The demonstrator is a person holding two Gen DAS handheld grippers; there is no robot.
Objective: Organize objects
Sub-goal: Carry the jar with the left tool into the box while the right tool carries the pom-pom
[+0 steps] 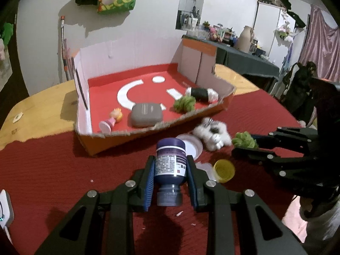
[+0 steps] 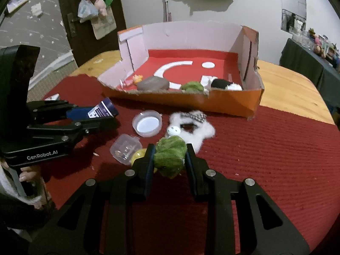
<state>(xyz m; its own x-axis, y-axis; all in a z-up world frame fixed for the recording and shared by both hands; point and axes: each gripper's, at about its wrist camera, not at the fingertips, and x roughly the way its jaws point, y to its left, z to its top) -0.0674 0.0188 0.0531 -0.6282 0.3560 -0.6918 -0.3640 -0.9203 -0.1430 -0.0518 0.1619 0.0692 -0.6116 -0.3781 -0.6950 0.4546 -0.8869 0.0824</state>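
Both grippers are loaded. The left gripper [image 1: 170,167] has its jaws clamped on a dark blue bottle [image 1: 170,165], which sits between the pads with its purple base pointing forward and its cap end back toward the camera. The right gripper [image 2: 169,159] has its jaws closed on a green plush toy [image 2: 170,158], squeezed between the pads with fluff bulging out ahead of them and below.

The cardboard box [image 2: 233,104] lies ahead of both sets of jaws, its torn front wall the nearest edge. In it are a grey case [image 1: 146,114], a little doll [image 1: 112,120], a second green plush [image 1: 184,103] and a black-and-white roll [image 1: 201,94].

The bottle is smooth and round and is gripped across its label, so it could twist or slide out if the hand tips further. The plush is soft; the pads may hold only fur, and it might sag free on the way over.

Just ahead of and below the jaws lie a white fluffy toy [image 2: 191,125], a round lid [image 2: 147,123], a clear plastic capsule [image 2: 125,148] and something yellow [image 1: 224,170], partly hidden, possibly a cap. A low carry could sweep these aside or catch the torn box wall. The two grippers sit near each other and could bump on the way in.
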